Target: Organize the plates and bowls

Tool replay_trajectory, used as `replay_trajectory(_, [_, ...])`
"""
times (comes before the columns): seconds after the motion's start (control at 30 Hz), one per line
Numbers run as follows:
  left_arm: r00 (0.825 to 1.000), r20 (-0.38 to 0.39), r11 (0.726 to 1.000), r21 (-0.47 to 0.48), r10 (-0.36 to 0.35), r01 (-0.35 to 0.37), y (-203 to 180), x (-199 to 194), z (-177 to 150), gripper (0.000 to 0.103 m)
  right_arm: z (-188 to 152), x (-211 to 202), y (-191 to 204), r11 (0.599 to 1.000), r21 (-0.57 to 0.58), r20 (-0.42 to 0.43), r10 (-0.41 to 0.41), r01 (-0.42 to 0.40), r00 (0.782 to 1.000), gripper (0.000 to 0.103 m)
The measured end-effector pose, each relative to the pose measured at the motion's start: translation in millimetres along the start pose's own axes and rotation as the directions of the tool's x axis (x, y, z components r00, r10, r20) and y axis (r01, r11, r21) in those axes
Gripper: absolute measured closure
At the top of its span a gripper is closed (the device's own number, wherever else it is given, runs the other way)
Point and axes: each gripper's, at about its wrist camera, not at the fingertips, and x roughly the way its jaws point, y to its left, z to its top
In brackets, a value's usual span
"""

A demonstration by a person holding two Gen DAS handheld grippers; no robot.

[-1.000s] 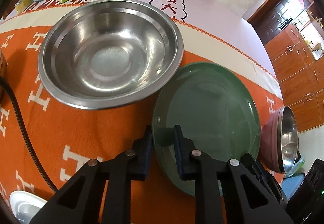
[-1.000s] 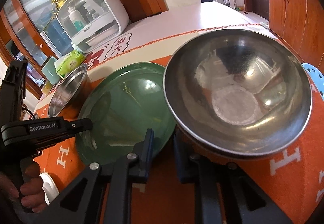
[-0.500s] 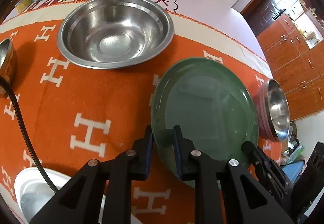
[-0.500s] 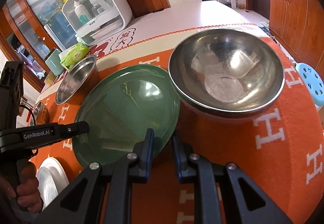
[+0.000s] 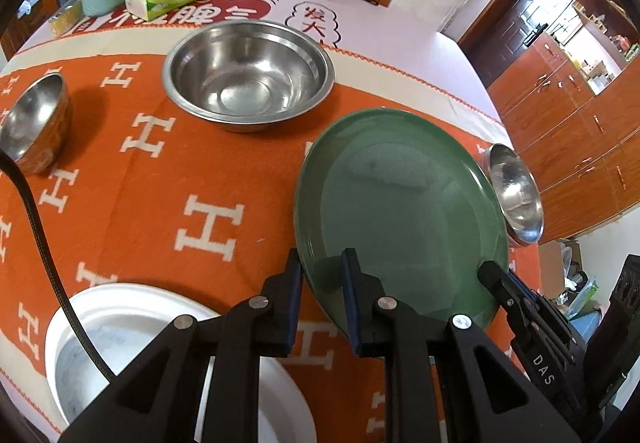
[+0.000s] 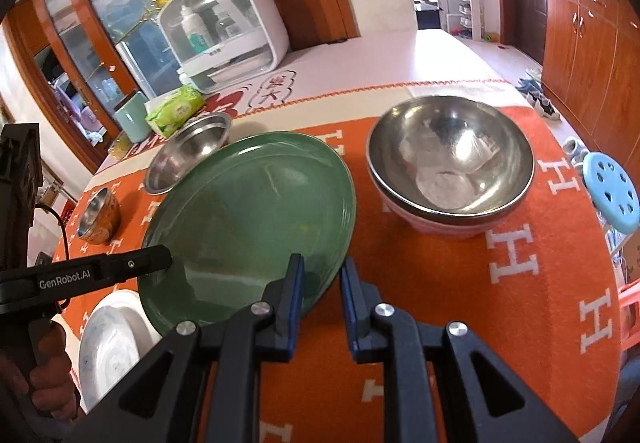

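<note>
**A:** What am I holding on the left?

**B:** The green plate [image 5: 400, 211]. My left gripper [image 5: 322, 307] is clenched on its near rim — one finger under the edge, the other on the upper face, the rim pinched between them. The plate is off the orange cloth [image 5: 132, 179], face up and tilted, its far edge reaching toward the steel bowl [image 5: 516, 195] at the table's right end.

**A:** And the right?

**B:** My right gripper [image 6: 322, 303] clamps the same plate [image 6: 248, 219] at its lower right rim; the edge runs into the gap between the two fingers. From that camera the plate slopes up to the left, and the tip of the left gripper [image 6: 156, 259] meets the opposite rim, with my hand [image 6: 44, 395] on its handle. So the plate hangs between the two grips, its round face broadside to both cameras — being round, it has no long axis to speak of.

**A:** What lies around it?

**B:** A wide steel basin [image 5: 248, 75] beyond it, a small steel bowl [image 5: 32, 119] far left, a white dish [image 5: 132, 355] under my left fingers. On the right view, a steel bowl nested in a pink one [image 6: 448, 163] stands apart from the plate's right edge.
</note>
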Motion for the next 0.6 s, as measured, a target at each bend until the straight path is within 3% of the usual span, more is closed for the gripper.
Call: replay_trajectory(0.6, [0.994, 0.110, 1.000, -0.026, 0.003, 0.000, 30.5, -78.1, -51.9, 0.086, -23.6, -51.9, 50.3, 0.987, -0.152, 0.042, 0.063, -0.056, 0.997, 0.085])
